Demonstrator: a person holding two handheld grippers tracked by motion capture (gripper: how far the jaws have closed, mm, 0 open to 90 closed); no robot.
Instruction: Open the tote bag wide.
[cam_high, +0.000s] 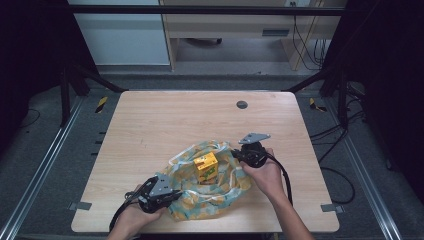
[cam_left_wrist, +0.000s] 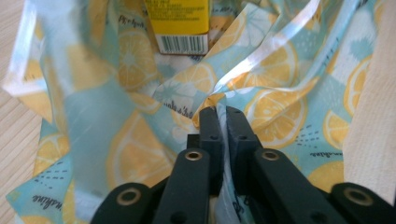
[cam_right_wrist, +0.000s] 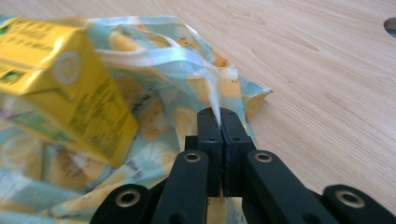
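Note:
A light blue bag printed with lemon slices (cam_high: 207, 187) lies crumpled on the wooden table (cam_high: 165, 120), near its front edge. On the bag stands a yellow carton (cam_high: 206, 166), tilted. My left gripper (cam_high: 176, 196) is at the bag's left front side, and its jaws pinch a fold of the bag (cam_left_wrist: 261, 112) just below the carton (cam_left_wrist: 180, 28). My right gripper (cam_high: 233, 153) is at the bag's right back edge, shut on the rim of the bag (cam_right_wrist: 205, 79) beside the carton (cam_right_wrist: 60, 79). A white handle loop runs along that rim.
A round dark hole (cam_high: 242, 104) sits in the table top toward the back right. Cables trail from both grippers toward the front edge. Dark frame posts stand at both back corners, and cables lie on the floor at the right.

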